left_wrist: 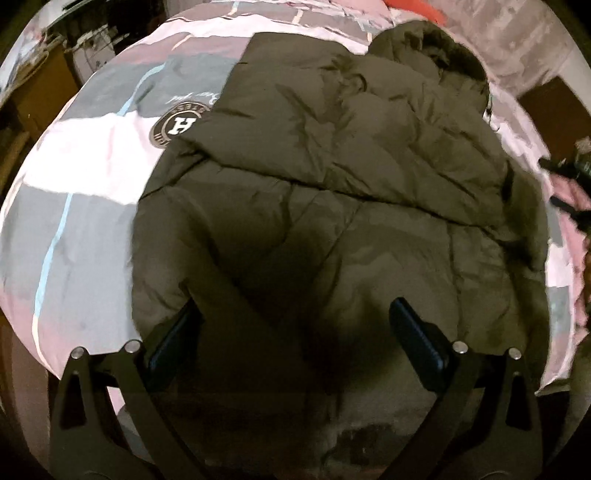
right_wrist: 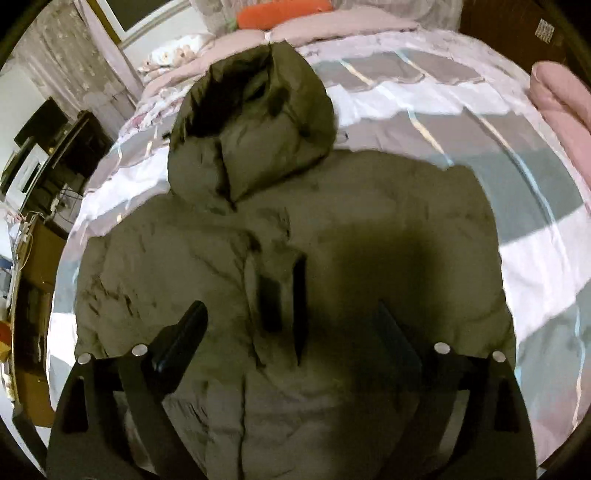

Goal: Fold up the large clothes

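A large olive-green puffer jacket (left_wrist: 332,192) lies flat on a bed, a sleeve folded across its body and its hood (left_wrist: 432,48) at the far end. My left gripper (left_wrist: 295,317) is open and empty, just above the jacket's lower part. In the right wrist view the jacket (right_wrist: 207,258) fills the middle, hood (right_wrist: 258,122) toward the headboard, a dark pocket flap (right_wrist: 299,295) at its centre. My right gripper (right_wrist: 291,317) is open and empty above the jacket's chest.
The bed has a pink, grey and white patchwork cover (left_wrist: 85,177) with a round "H" logo (left_wrist: 177,127). An orange pillow (right_wrist: 280,13) and pink bedding (right_wrist: 561,99) lie at the head. A desk with dark electronics (right_wrist: 48,147) stands left of the bed.
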Available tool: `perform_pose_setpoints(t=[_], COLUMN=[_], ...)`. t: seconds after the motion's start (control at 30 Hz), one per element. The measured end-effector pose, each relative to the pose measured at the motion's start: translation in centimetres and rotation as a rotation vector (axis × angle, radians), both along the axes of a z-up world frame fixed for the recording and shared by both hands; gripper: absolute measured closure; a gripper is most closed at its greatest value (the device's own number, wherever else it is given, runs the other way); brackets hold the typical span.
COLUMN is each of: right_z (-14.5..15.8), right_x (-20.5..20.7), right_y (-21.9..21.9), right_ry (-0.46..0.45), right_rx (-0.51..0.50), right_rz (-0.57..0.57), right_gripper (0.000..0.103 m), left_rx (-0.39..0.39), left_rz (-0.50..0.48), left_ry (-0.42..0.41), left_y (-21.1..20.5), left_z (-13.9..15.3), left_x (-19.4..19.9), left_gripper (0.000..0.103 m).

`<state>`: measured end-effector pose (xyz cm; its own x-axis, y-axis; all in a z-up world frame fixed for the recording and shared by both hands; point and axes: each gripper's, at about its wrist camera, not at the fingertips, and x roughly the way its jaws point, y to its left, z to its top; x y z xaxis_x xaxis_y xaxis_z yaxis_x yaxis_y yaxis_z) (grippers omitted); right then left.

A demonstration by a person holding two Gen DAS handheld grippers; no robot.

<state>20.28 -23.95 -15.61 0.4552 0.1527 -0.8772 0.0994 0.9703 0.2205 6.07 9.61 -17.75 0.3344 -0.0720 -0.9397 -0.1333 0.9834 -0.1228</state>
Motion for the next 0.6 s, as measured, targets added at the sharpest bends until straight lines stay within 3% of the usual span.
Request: perform_pose_setpoints(t=[0.07, 0.13, 0.17, 0.23, 0.27, 0.33, 0.43, 0.5, 0.6], right_z=[-1.8, -4.3, -6.4, -7.8, -7.1, -3.0, 3.0, 5.2, 5.7], right_x=[0.1, -0.6, 0.1, 0.1, 0.0, 0.3, 2.0, 5.6, 12.8], right_y=[-0.2, -0.3, 0.0, -0.3, -0.8, -1.6, -1.8, -1.2, -0.9], right_ry=[0.061, 0.179, 0.26, 0.294, 0.271, 0.122, -0.096, -0.158, -0.147], right_rx=[-0.004, -0.039, -0.067, -0.074, -0.051, -0.008, -0.053, -0.128, -0.188], right_rz=[-0.01, 0.01, 0.029, 0.01, -0.022, -0.082, -0.1, -0.058, -0.037], right_gripper=[0.011, 0.011, 0.011, 0.011, 0.012, 0.012, 0.011, 0.006, 0.006], left_rx=[0.084, 0.153, 0.153, 0.142, 0.131, 0.113, 0.047, 0.011, 0.016], left_rz=[-0.031, -0.055, -0.057, -0.056, -0.058, -0.049, 0.001, 0.023, 0.037], left_ry=[0.062, 0.117, 0.119, 0.107, 0.104, 0.092, 0.005, -0.045, -0.098], left_y=[-1.1, -1.8, -1.9, -1.6, -1.4, -0.5, 1.8, 2.8, 3.4], left_z=[-1.7, -3.6, -4.0, -4.0, -3.7, -2.5, 1.2, 3.2, 5.5], left_x=[1.0, 1.2, 1.1, 0.6, 0.3, -0.5, -2.1, -2.6, -2.7], left_gripper=[0.002, 0.002, 0.002, 0.002, 0.002, 0.002, 0.002, 0.002, 0.002])
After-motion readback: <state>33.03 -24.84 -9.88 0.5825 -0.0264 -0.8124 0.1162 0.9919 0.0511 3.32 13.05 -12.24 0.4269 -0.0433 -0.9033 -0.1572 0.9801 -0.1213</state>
